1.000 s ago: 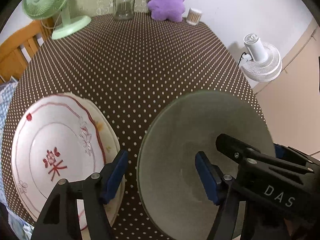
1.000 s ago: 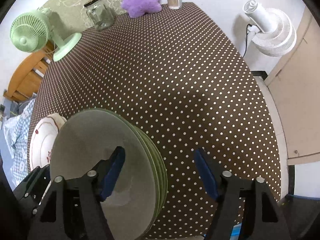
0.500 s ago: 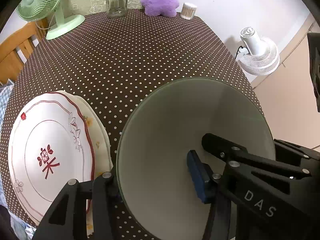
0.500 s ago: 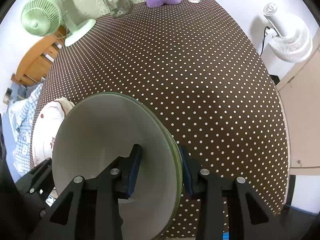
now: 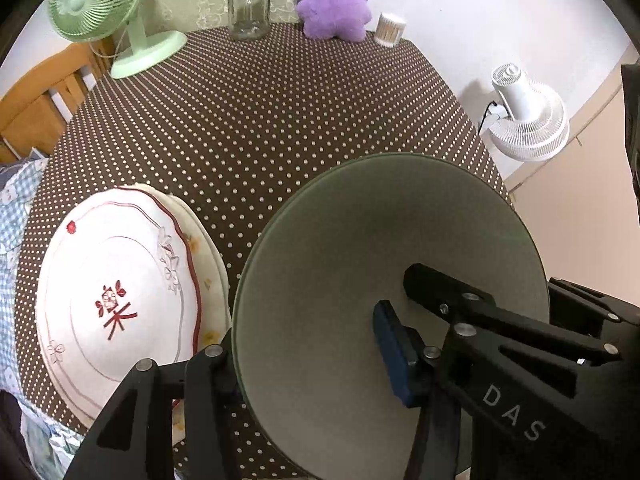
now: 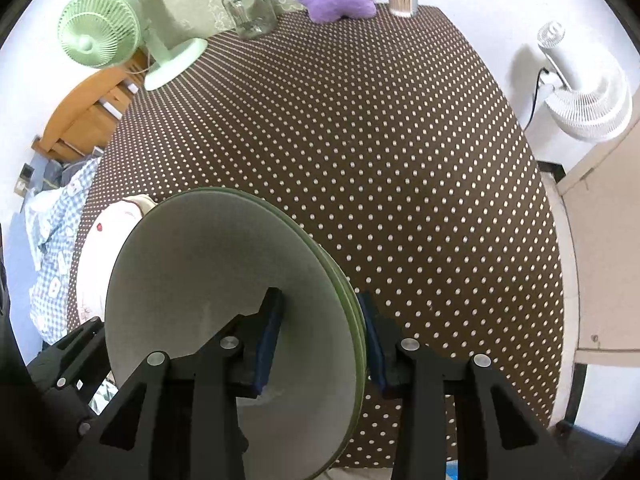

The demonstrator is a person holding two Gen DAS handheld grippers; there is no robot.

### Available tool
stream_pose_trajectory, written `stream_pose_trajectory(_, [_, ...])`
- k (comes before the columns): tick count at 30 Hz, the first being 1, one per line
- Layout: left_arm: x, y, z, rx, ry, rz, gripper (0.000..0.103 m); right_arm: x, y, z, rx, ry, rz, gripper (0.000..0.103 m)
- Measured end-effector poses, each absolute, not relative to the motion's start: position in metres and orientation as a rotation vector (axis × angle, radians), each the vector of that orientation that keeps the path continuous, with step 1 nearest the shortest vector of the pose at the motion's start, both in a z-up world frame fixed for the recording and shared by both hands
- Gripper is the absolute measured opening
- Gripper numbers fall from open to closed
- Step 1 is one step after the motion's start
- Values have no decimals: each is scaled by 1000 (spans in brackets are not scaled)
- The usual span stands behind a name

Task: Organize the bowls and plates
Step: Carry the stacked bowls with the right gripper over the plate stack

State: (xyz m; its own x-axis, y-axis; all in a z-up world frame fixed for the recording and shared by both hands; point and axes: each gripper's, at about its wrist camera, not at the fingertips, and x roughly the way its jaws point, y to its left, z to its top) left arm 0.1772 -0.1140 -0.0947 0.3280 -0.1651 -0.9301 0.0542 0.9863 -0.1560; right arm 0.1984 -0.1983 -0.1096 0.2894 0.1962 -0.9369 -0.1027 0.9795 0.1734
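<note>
Dotted tablecloth — green plates clamped between both tools.

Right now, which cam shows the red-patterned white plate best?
Left wrist: the white plate shows nearly whole, red motif and rim clear. Right wrist catches only a sliver behind the green plates.

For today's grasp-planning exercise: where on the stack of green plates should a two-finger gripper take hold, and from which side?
Grip the rim. The stack of green plates is broad and shallow, so only its thin edge fits between the fingers. Come from above at opposite sides, one finger inside and one outside, as the left gripper and right gripper do.
</note>
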Motion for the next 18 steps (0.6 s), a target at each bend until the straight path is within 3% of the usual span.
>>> stream_pose_trajectory(18, [167, -88, -57, -117, 1170, -83, 52, 189, -174, -68, 62, 1203, 253, 42])
